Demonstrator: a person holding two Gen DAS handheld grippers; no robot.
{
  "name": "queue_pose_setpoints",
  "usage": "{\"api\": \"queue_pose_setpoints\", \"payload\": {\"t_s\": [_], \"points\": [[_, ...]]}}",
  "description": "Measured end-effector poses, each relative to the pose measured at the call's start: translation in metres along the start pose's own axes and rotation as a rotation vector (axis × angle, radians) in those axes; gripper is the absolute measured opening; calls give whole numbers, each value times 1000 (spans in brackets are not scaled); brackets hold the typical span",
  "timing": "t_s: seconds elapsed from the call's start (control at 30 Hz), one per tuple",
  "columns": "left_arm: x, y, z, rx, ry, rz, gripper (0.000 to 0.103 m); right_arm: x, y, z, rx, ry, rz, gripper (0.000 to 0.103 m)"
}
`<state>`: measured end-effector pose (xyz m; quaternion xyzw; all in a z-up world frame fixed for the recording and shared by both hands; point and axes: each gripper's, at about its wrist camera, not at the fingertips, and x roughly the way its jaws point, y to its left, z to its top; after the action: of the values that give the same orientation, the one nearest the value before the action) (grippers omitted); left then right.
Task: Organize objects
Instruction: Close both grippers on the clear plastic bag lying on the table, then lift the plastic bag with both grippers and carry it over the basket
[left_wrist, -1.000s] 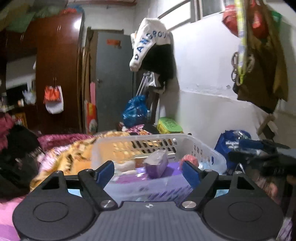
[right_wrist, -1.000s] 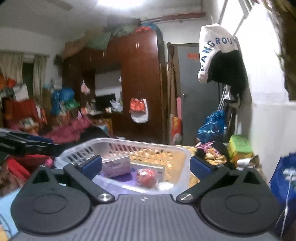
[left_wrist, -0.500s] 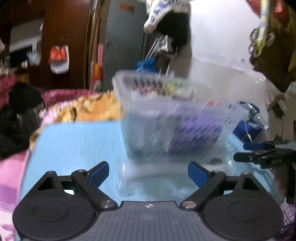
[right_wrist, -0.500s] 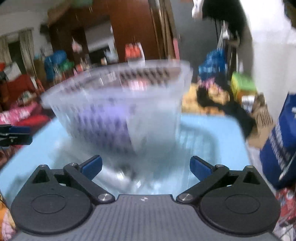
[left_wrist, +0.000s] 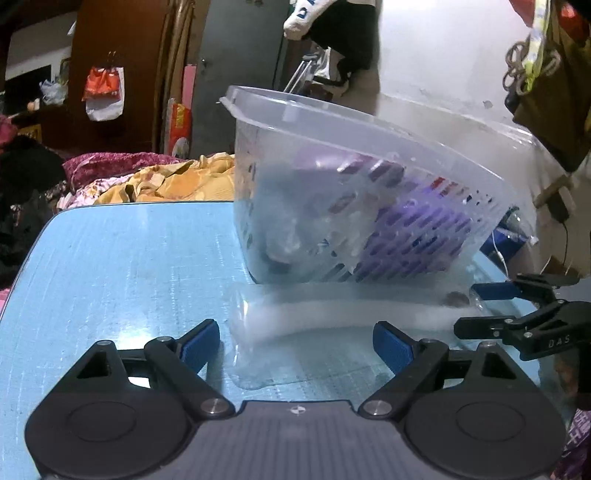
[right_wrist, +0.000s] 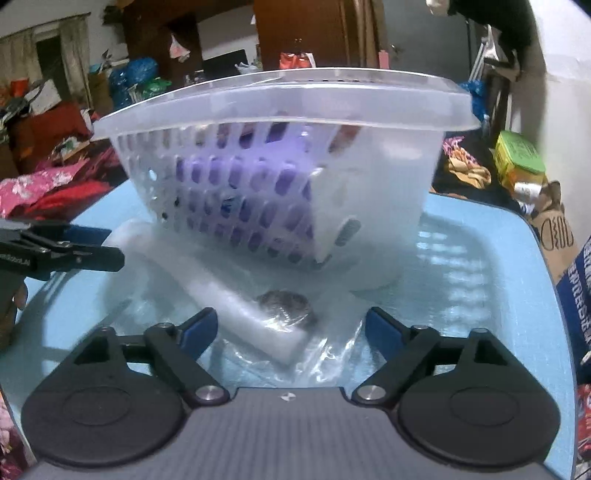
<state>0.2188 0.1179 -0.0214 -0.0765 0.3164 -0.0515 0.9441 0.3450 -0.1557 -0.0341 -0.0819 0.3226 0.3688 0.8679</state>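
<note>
Right wrist: translucent slotted plastic basket (right_wrist: 280, 155) on glossy blue table (right_wrist: 480, 266).

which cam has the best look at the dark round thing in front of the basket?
Right wrist: the dark round object lies whole between the open fingers, resting on a white packet. Left wrist shows only a small blurred edge of it below the basket.

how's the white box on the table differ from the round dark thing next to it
The white box is long, pale and flat-sided; the round dark thing is short, dome-shaped and dull brown-grey. The box reaches back under the basket; the dark thing stays in front. Both lie on the blue table.
</note>
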Motion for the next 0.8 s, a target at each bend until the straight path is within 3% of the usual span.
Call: {"api": "queue_pose_setpoints", "payload": {"t_s": [0.1,0.23,0.33,0.47,0.53,0.8], "points": [[-1,-7,-3,34,0,13,89,-4,7,-2,-34,-3,-7,72],[-1,-22,-7,129,-7,135,59,-7,13,-8,-73,-16,-18,66],[-4,-25,-7,143,-10,155,44,-11,15,-10,-86,-34,5,50],[-7,-28,-9,159,-12,158,37,-12,17,-13,-101,-45,18,42],[-10,-28,-10,161,-14,156,24,-13,17,-12,-104,-45,22,38],[-14,-30,-15,175,-14,125,19,-17,17,-14,-145,-38,34,25]]}}
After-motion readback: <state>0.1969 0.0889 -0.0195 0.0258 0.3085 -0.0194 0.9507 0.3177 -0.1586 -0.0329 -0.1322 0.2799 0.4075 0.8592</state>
